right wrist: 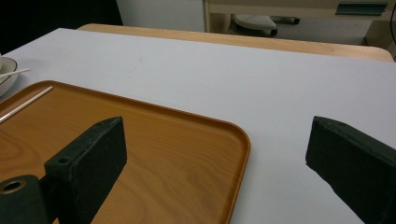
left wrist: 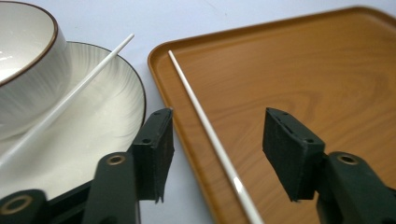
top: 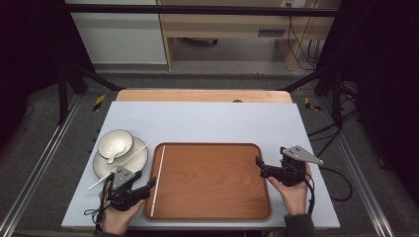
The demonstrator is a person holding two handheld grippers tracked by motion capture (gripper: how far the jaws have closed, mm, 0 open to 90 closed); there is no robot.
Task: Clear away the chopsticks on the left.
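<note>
Overhead, we see one white chopstick [top: 158,180] lying along the left inner edge of the wooden tray [top: 212,207], its long axis running away from us; our left gripper [top: 144,189] hovers just beside its near half, far closer than the right gripper [top: 260,165] at the tray's right rim. A second chopstick [top: 123,164] rests slanted across the plate [top: 136,160] beside the bowl [top: 114,144].

Along the left gripper [left wrist: 217,147], its jaws stand apart, nothing pinched; the tray chopstick [left wrist: 205,126] passes between and below them, not touched.

From the right gripper [right wrist: 217,154], jaws gape wide, empty, over the tray's corner [right wrist: 240,140].
</note>
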